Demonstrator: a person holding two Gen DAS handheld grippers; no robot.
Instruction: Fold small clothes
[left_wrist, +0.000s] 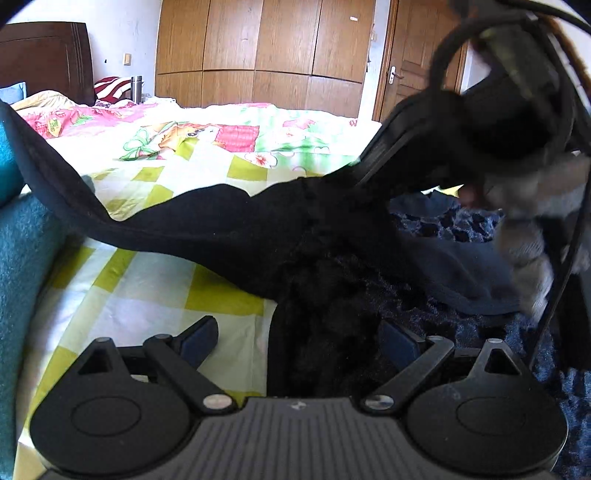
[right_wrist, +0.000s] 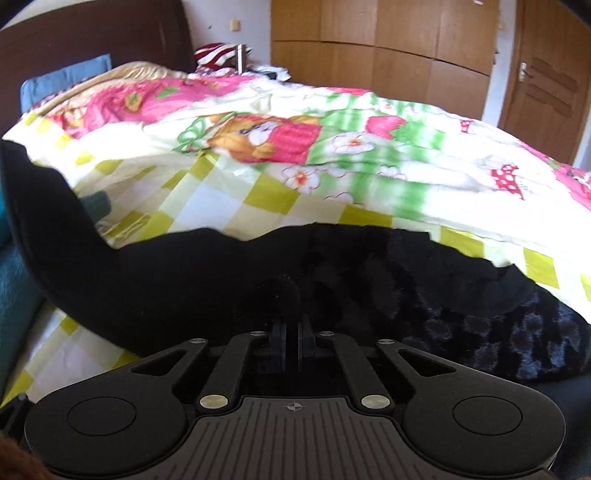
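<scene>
A black garment (left_wrist: 229, 225) stretches across the bed, lifted off the checked sheet; it also fills the middle of the right wrist view (right_wrist: 207, 273). My left gripper (left_wrist: 299, 339) is open, its blue pads (left_wrist: 199, 339) wide apart, with a hanging fold of the black cloth between them. My right gripper (right_wrist: 291, 332) is shut on the black garment's fuzzy edge. In the left wrist view the right gripper (left_wrist: 373, 162) reaches in from the upper right and pinches the cloth up.
The bed carries a yellow-checked sheet (left_wrist: 147, 291) and a floral quilt (right_wrist: 332, 140). A teal cloth (left_wrist: 22, 243) lies at the left. Dark blue fuzzy fabric (left_wrist: 480, 325) lies at the right. Wardrobe and door (right_wrist: 546, 81) stand behind.
</scene>
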